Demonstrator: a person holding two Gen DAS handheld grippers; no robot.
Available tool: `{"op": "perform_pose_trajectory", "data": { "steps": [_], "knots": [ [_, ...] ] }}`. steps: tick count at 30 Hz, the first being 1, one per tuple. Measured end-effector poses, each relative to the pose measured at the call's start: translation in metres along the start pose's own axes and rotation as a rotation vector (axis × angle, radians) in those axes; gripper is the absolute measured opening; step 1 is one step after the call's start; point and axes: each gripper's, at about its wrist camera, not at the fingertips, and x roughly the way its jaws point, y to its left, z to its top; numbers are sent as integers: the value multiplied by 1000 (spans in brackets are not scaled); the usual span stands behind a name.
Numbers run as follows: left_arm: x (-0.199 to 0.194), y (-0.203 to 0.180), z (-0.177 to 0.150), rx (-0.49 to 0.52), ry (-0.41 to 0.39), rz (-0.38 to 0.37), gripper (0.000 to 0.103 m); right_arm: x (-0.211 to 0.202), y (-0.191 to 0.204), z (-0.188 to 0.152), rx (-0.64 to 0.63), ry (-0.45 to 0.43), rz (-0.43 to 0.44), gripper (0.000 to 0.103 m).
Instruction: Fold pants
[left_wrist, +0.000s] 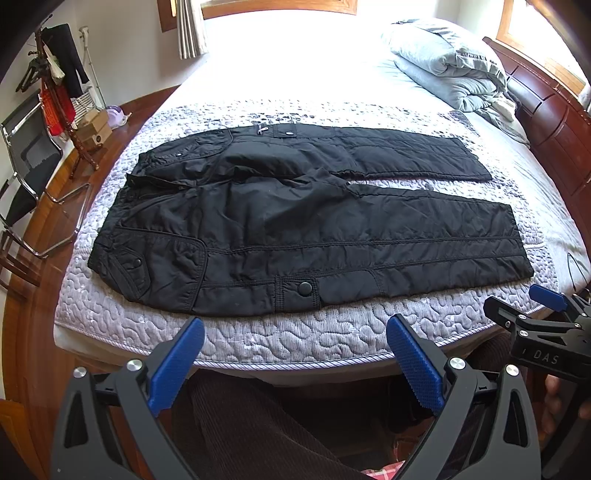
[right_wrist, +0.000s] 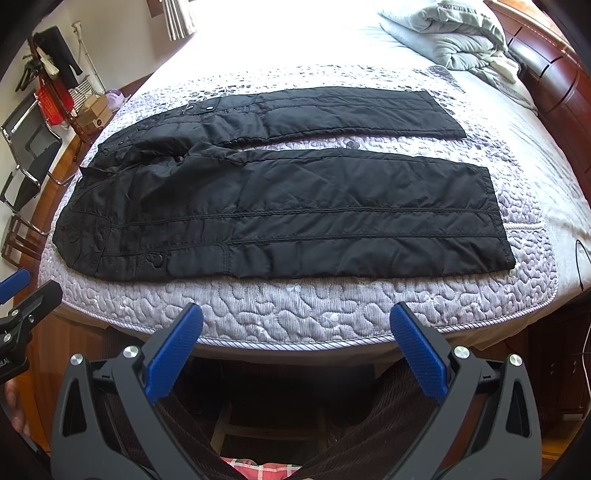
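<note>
Black quilted pants lie flat on the bed, waist to the left and both legs running right, side by side with a narrow gap between them. My left gripper hovers open at the bed's near edge, in front of the near leg's snap pocket, holding nothing. My right gripper is also open and empty, hanging before the near edge opposite the near leg's middle. In the left wrist view the right gripper shows at the lower right, and the left gripper's body shows at the left edge of the right wrist view.
The quilted lilac mattress cover spans the bed. A folded grey duvet lies at the far right by the wooden headboard. Chairs and a coat rack stand on the left. The person's brown trousers show below.
</note>
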Motion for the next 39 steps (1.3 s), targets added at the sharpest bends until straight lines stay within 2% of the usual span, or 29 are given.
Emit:
{"op": "perform_pose_trajectory", "data": {
  "steps": [39],
  "knots": [
    [5,1,5,-5,-5,-6,100,8,-4,3,12,9,-1,101]
  ]
}}
